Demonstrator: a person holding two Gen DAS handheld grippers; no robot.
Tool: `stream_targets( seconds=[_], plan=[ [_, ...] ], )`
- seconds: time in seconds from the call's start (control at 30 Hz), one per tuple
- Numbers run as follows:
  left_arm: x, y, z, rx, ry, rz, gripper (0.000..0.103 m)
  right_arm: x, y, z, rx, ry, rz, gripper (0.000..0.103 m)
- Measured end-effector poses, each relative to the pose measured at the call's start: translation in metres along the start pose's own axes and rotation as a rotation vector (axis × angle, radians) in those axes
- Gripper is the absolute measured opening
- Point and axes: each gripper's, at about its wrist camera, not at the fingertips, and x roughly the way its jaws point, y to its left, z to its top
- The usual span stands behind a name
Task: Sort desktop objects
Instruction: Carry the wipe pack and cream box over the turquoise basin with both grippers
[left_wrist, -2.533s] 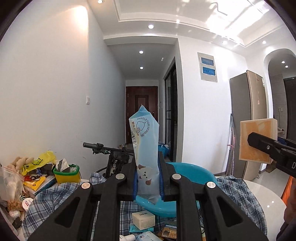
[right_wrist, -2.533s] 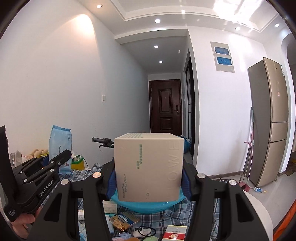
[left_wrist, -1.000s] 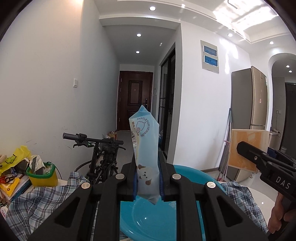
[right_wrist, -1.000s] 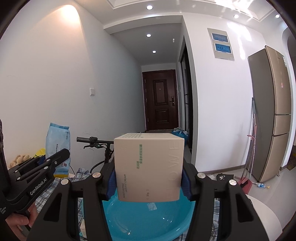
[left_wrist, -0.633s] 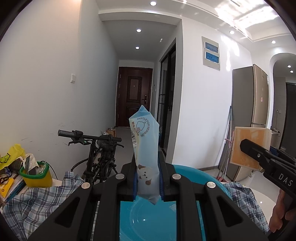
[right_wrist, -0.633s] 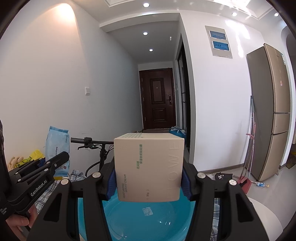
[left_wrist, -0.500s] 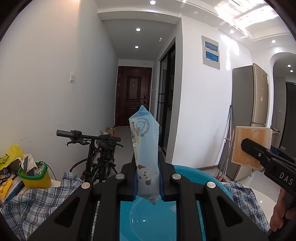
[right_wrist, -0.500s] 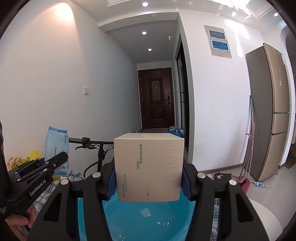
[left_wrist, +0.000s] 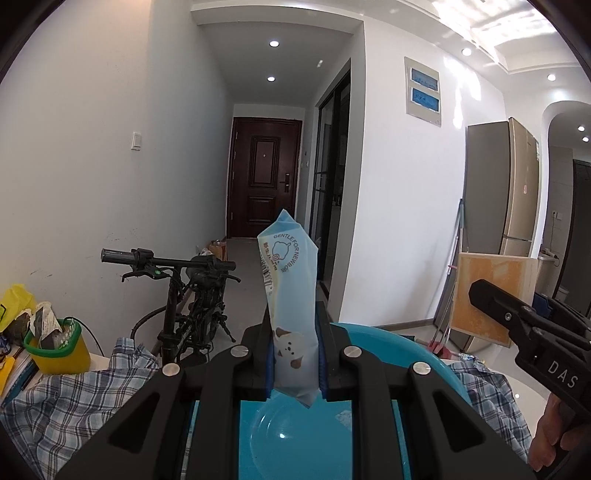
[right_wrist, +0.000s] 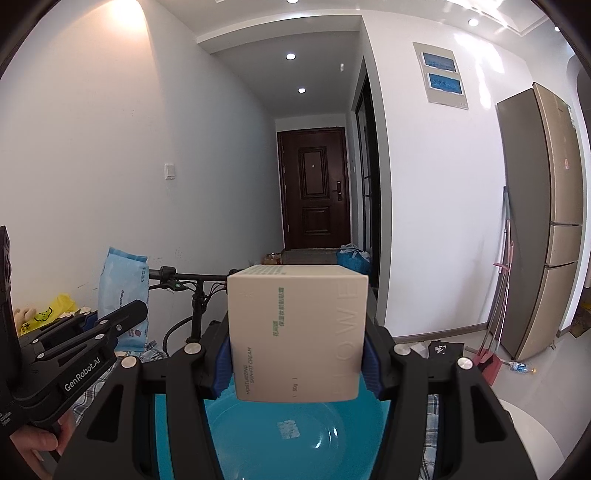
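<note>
Two tongs, each carrying one item above the one blue basin (left_wrist: 424, 354) on the plaid-covered tabletop (left_wrist: 66, 402): the left tongs (left_wrist: 295, 363) are clamped on a pale blue wipes packet (left_wrist: 291, 295), the right tongs (right_wrist: 297, 360) on a cream-coloured box (right_wrist: 295, 332). To do this well, lower each inside the basin's rim before releasing, box first and flat, so neither topples out.

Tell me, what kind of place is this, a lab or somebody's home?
Most likely a lived-in flat. A dark wooden front door closes the hallway, a tall fridge stands against the wall, and a bicycle is parked beside a table spread with a plaid cloth.
</note>
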Motion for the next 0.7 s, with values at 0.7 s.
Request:
stream_targets(
  seconds=[0.7],
  plan=[
    [0.097,0.009,-0.039,-0.051,0.484,-0.037,0.019,0.072,-0.006,-0.037,0.042,0.431,0.111,0.055]
  ],
)
